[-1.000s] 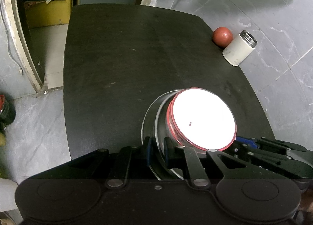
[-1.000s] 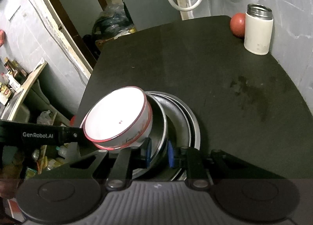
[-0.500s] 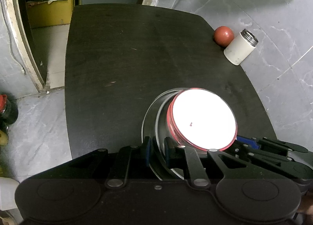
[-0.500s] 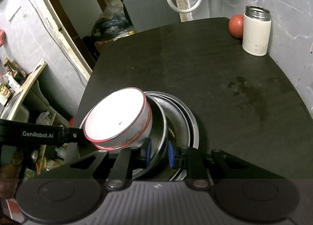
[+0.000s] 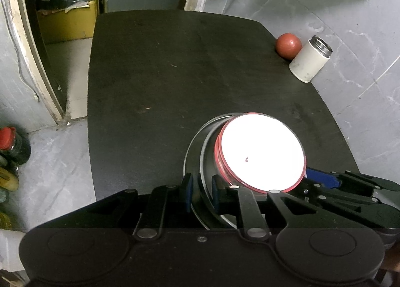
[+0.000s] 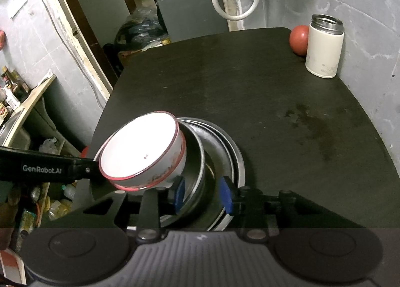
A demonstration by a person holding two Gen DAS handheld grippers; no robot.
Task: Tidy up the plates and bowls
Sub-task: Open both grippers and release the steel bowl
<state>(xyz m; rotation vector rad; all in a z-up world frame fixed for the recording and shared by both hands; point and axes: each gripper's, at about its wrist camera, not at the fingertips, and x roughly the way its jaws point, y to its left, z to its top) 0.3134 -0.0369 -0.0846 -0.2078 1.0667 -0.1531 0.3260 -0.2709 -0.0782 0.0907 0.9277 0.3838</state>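
**Stacked dishware at the near edge of the black table, both grippers engaged at the rims**

Landmark for all positions: the black table (image 6: 250, 87).

The stack is sitting at the near edge of the black table, towards its left side in the right wrist view. At the bottom, flat steel plates (image 6: 237, 159) are lying nested, rims showing as concentric rings. A steel bowl (image 6: 200, 162) is resting in them. On top, a white bowl (image 6: 140, 152) with a red rim is leaning tilted towards the left, its inside overexposed and showing one small dark speck; red lettering is running along its outer wall, a second red rim showing just below it.

The left gripper (image 5: 201, 193) is reaching in from the left side of the stack, its blue-padded fingers standing close together with the steel bowl's rim (image 5: 203, 159) passing between them; contact appears made, clamped on that rim. The white bowl is sitting just beyond and right of these fingers.

The right gripper (image 6: 203, 194) is sitting at the near side of the stack, fingers spread apart, straddling the steel rims without pressing them. The white bowl is lying just left of it.

At the far right corner of the black table, a red ball (image 6: 298, 39) is touching a white flask (image 6: 323, 49), well apart from the stack.
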